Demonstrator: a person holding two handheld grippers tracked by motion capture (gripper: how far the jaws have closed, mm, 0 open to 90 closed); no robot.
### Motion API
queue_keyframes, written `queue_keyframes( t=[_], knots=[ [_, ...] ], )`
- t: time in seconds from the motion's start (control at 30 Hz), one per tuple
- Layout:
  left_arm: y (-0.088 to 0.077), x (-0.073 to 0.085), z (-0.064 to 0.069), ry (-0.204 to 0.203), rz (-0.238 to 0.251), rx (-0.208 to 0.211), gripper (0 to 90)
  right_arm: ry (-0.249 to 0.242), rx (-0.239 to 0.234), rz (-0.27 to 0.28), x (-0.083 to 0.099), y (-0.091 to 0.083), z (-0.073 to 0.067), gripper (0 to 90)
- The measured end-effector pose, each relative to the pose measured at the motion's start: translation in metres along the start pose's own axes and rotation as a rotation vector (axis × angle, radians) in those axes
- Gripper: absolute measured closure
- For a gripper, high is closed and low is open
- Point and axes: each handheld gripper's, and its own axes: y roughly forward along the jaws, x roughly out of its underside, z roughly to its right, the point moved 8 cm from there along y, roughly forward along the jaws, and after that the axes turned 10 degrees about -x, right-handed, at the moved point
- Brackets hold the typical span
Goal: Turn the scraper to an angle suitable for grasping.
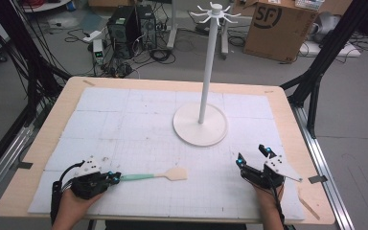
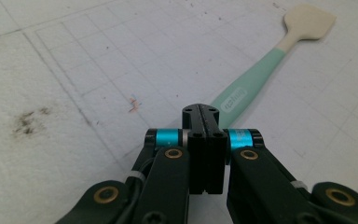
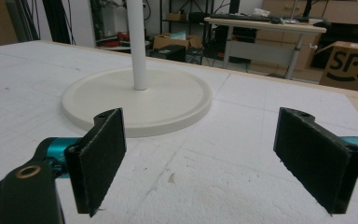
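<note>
Your left gripper [image 1: 116, 178] sits low at the near left of the white foam mat [image 1: 124, 124], and its jaws are pinched onto the end of the spatula's mint-green handle; in the left gripper view the two black jaws press together over that handle end, with the spatula [image 2: 265, 65] running away up and to the right. On the mat the spatula [image 1: 155, 175] lies flat, handle toward your left hand [image 1: 72, 203] and its cream blade pointing toward the middle of the table, well apart from everything else. Your right gripper [image 1: 254, 156] rests at the near right of the mat with its jaws spread wide and nothing between them; the right gripper view shows the two pads far apart over bare foam. Beyond them stands the white hanger stand [image 1: 201, 123], its round base on the mat and its thin pole rising to a ring of hooks, near the table's centre and ahead of your right gripper
</note>
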Motion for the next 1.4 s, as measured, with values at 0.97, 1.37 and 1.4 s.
queue_keyframes(
  t=[0.97,1.37,1.4],
  knots=[
    [0.034,-0.025,0.036,0.018,-0.002,0.009,89.9,-0.007,-0.001,0.0,0.0,0.0,0.0,16.1],
    [0.046,-0.033,0.047,0.025,0.002,0.016,89.9,-0.003,-0.002,-0.002,0.0,0.0,0.0,16.1],
    [0.047,-0.034,0.049,0.023,0.004,0.018,89.9,-0.004,-0.002,-0.002,0.0,0.0,0.0,16.1]
  ],
)
